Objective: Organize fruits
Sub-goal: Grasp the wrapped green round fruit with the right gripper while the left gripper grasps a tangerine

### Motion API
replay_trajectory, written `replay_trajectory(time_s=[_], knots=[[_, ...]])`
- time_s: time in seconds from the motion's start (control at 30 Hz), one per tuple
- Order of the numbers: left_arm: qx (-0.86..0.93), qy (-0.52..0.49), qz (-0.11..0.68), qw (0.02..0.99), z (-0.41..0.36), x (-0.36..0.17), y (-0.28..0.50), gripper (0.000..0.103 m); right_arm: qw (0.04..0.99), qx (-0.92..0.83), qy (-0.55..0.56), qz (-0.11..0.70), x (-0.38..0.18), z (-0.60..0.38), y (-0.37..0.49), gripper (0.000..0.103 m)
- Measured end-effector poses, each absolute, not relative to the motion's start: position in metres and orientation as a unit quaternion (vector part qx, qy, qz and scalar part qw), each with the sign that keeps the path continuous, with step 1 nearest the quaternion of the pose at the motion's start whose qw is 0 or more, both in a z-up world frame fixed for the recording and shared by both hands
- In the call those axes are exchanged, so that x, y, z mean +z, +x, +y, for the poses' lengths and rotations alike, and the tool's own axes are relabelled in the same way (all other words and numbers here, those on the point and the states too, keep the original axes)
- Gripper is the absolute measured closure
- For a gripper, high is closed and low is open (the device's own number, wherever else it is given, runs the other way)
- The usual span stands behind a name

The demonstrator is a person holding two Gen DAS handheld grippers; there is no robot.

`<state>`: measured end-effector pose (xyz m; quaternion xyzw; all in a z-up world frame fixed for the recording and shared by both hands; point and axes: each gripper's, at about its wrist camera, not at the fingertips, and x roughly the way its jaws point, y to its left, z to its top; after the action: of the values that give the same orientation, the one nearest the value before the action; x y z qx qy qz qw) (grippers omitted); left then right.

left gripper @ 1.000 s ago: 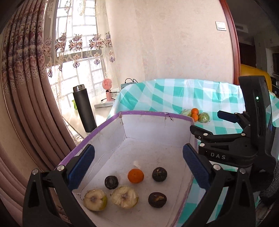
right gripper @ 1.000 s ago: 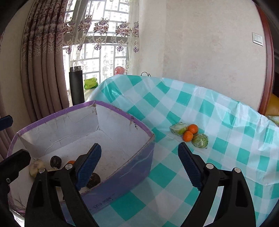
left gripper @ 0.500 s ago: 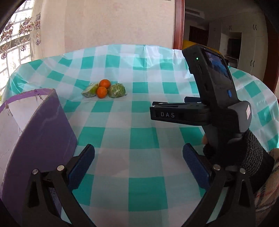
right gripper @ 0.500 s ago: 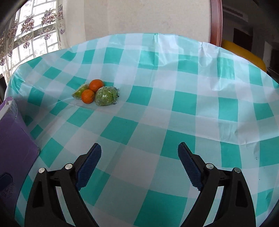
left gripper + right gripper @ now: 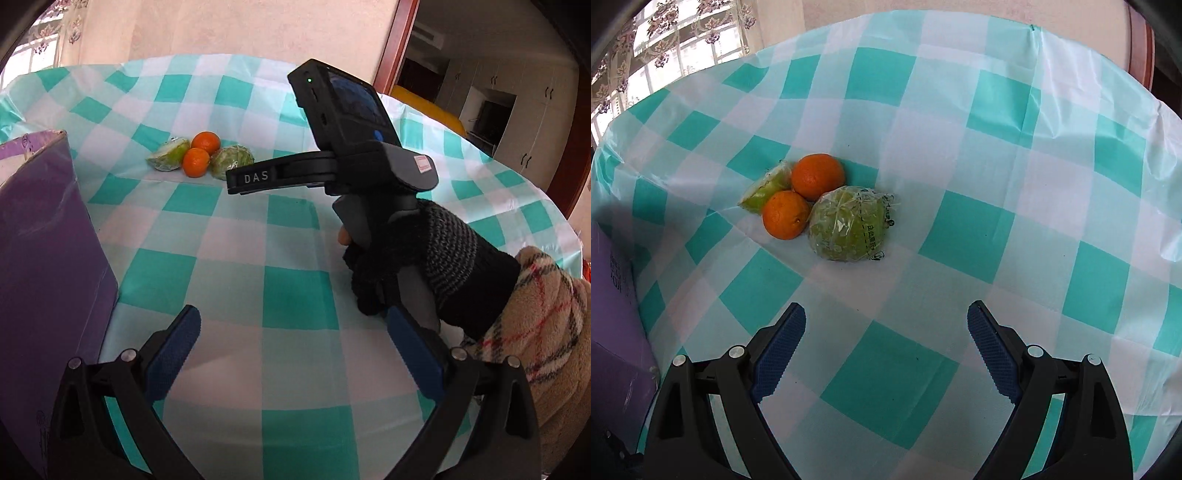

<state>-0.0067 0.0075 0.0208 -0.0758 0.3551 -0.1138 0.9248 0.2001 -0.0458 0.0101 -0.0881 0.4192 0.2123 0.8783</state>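
Note:
Four fruits lie bunched on the teal-checked tablecloth (image 5: 964, 236): two oranges (image 5: 785, 219) (image 5: 817, 176), a green fruit in clear wrap (image 5: 847, 224) and a second wrapped green piece (image 5: 764, 190). My right gripper (image 5: 886, 343) hangs open a short way in front of them with nothing between its blue pads. In the left wrist view the same bunch (image 5: 201, 157) sits far back, and my left gripper (image 5: 293, 349) stands open over bare cloth. The right tool's body (image 5: 332, 173), held by a gloved hand (image 5: 417, 254), crosses that view and points toward the fruits.
A purple cardboard box (image 5: 44, 236) stands at the left edge beside my left gripper; its corner also shows in the right wrist view as the box (image 5: 613, 321). A curtained window (image 5: 665, 48) is behind the table. A plaid sleeve (image 5: 546, 325) is at the right.
Both views swung away from the box interior toward the fruits on the cloth. The right gripper has come much nearer to the bunch. Both stayed open.

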Motion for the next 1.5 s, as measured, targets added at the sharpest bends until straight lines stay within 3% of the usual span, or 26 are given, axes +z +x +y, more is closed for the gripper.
replay_trajectory(time_s=[0.3,0.37,0.43,0.87,1.1,1.27,1.5], knots=[[-0.128,-0.096,0.354,0.921,0.012,0.020,-0.006,0.002,0.867,0.212,-0.126,0.432,0.005,0.006,0.240,0.023],[-0.127,-0.098,0.356,0.921,0.013,0.020,-0.005,0.002,0.866,0.220,-0.120,0.433,0.005,0.009,0.242,0.028],[-0.127,-0.100,0.356,0.920,0.013,0.020,-0.006,0.002,0.870,0.225,-0.110,0.424,0.007,0.006,0.239,0.044],[-0.080,-0.128,0.368,0.918,0.020,0.019,0.014,0.002,0.895,0.174,0.066,0.405,0.018,-0.124,0.187,0.044],[0.020,-0.206,0.357,0.911,0.037,0.020,0.084,0.002,0.897,0.155,0.155,0.383,0.016,-0.192,0.165,0.043],[0.084,-0.182,0.353,0.914,0.034,0.023,0.143,0.003,0.901,0.166,0.154,0.369,0.019,-0.200,0.154,0.043],[0.148,-0.189,0.386,0.891,0.058,0.014,0.204,0.025,0.900,0.173,0.159,0.368,0.019,-0.199,0.154,0.043]])
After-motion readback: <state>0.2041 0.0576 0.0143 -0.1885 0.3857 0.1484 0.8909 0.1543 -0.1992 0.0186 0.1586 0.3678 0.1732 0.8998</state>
